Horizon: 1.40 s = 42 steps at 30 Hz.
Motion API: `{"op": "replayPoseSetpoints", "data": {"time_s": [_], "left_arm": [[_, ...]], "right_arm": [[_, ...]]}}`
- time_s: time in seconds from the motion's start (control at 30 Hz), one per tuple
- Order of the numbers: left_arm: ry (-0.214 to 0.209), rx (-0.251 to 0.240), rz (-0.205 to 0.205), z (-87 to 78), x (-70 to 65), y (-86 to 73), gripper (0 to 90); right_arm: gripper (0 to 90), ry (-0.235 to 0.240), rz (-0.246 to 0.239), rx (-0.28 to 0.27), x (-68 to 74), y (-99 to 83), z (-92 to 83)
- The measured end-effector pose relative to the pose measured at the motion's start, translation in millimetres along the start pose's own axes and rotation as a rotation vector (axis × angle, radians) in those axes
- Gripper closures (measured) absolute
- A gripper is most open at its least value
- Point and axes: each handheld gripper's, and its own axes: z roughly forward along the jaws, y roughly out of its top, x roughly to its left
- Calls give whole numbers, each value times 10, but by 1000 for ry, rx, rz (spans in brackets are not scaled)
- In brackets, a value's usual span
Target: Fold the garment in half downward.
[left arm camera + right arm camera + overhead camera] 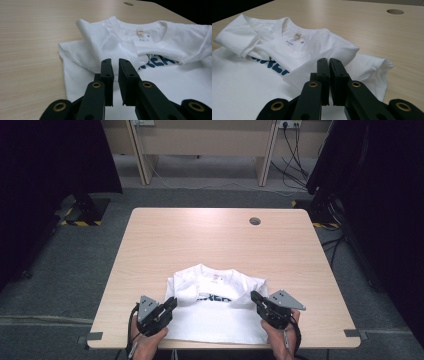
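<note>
Grey carpeted room, dark curtains at both sides. Pale wooden worktop [165, 240], cable hole at far right.

White T-shirt [215, 317] lies at near edge of worktop, between both grippers. Collar half already folded down over blue print; sleeves tucked in; lower half flat, not yet folded. Judged partway through folding: further fold and squaring-up left.

Left hand-held gripper [114, 65] at shirt's left edge, jaws nearly together, nothing between them. Right hand-held gripper [328, 64] at shirt's right fold, jaws together, no cloth pinched.
</note>
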Motion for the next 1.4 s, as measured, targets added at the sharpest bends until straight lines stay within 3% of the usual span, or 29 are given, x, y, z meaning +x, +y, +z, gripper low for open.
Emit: {"op": "replayPoseSetpoints", "data": {"time_s": [0.17,0.27,0.43,0.57,0.73,0.8,0.87,1.07,1.2,1.4], "left_arm": [[16,-26,-26,-7,43,67,739],[21,-36,-40,27,81,168,656],[51,-28,-79,186,117,325,485],[70,9,-94,376,129,409,409],[90,42,-99,592,133,482,373],[90,47,-96,651,139,489,406],[92,35,-83,669,131,481,503],[87,-8,-64,608,70,431,757],[92,-47,-49,503,34,390,818],[83,-87,-44,323,-20,313,819]], "right_arm": [[796,4,13,1,5,-17,-8],[653,1,43,-2,-16,43,-17],[503,-26,54,21,-51,192,51],[454,-64,103,25,-91,301,132],[450,-104,157,90,-218,330,323],[480,-105,179,100,-255,307,390],[548,-91,186,94,-266,283,422],[768,-52,155,60,-215,230,395],[832,-43,134,15,-192,219,304],[840,-24,118,-41,-139,218,149]]}}
